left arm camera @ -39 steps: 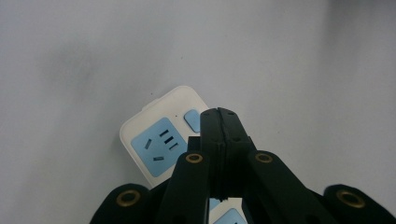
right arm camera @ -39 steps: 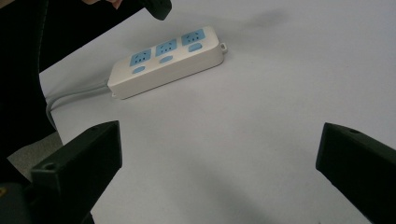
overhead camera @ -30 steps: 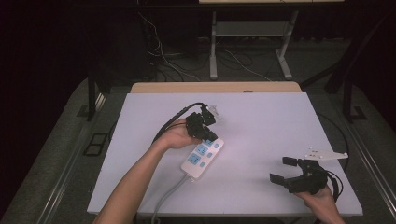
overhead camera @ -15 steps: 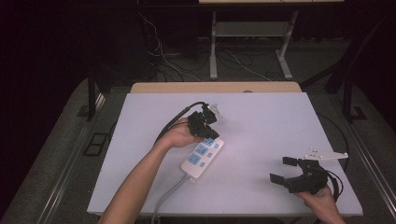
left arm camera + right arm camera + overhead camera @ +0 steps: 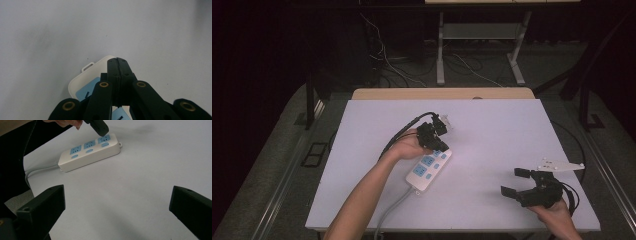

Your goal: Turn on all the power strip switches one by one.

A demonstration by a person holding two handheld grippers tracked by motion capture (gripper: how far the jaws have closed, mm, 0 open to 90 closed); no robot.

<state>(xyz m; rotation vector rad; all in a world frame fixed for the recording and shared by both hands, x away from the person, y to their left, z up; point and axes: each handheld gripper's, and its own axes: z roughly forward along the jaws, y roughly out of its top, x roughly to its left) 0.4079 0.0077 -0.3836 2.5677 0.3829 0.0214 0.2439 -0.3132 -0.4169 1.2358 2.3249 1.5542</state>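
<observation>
The left gripper [image 5: 438,131], jaws closed empty, has shifted slightly and hovers above the white plastic power strip with blue sockets [image 5: 428,169] on the desk [image 5: 492,150]. The right gripper [image 5: 516,182] waits wide open, so a switch press seems imminent.

A white power strip [image 5: 428,170] with three blue socket faces and blue switches lies flat on the pale counter [image 5: 492,130], near its middle. Its long axis runs from about seven o'clock to one o'clock in the high view, and its grey cord [image 5: 388,212] leaves the seven o'clock end toward the counter's near edge.
</observation>
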